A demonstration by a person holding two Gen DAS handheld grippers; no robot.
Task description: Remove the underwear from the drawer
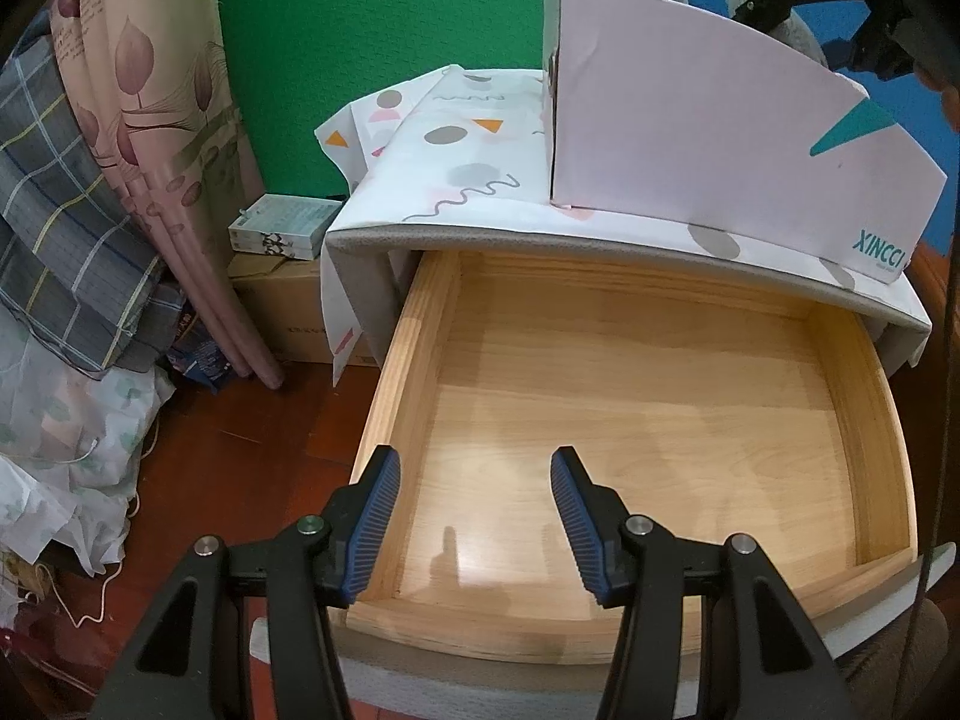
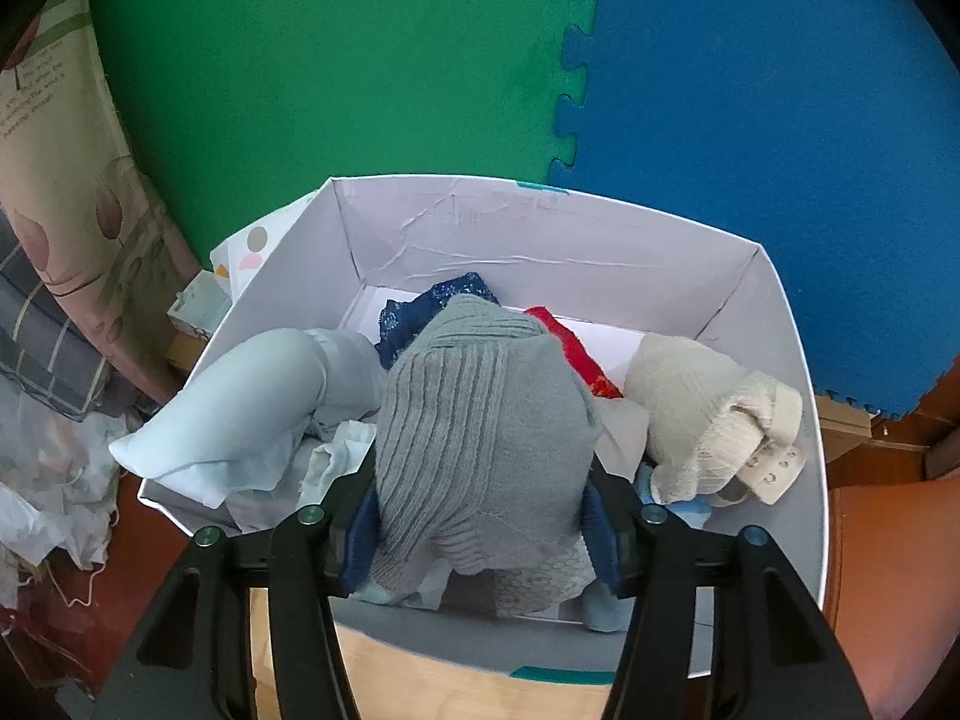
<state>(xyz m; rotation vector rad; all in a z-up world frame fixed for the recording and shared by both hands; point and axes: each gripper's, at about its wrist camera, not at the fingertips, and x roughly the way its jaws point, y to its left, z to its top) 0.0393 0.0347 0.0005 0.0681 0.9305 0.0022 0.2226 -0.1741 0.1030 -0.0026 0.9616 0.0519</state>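
While the left gripper (image 1: pixel 474 480) hovers, jaws apart, over the bare wooden drawer (image 1: pixel 630 396) at frame centre, the right gripper (image 2: pixel 480 516) sits low-centre above the white box (image 2: pixel 540 228), jaws flanking grey ribbed underwear (image 2: pixel 480 420); pad contact cannot be determined.

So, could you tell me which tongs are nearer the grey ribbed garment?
Right. The right tongs straddle the grey ribbed garment in the white box; the left tongs hover over the drawer.

The left gripper (image 1: pixel 474 480) is hovering with fingers (image 1: pixel 378 510) parted and empty, while the right gripper (image 2: pixel 480 516), angled downward, is straddling grey knit underwear (image 2: pixel 480 420).
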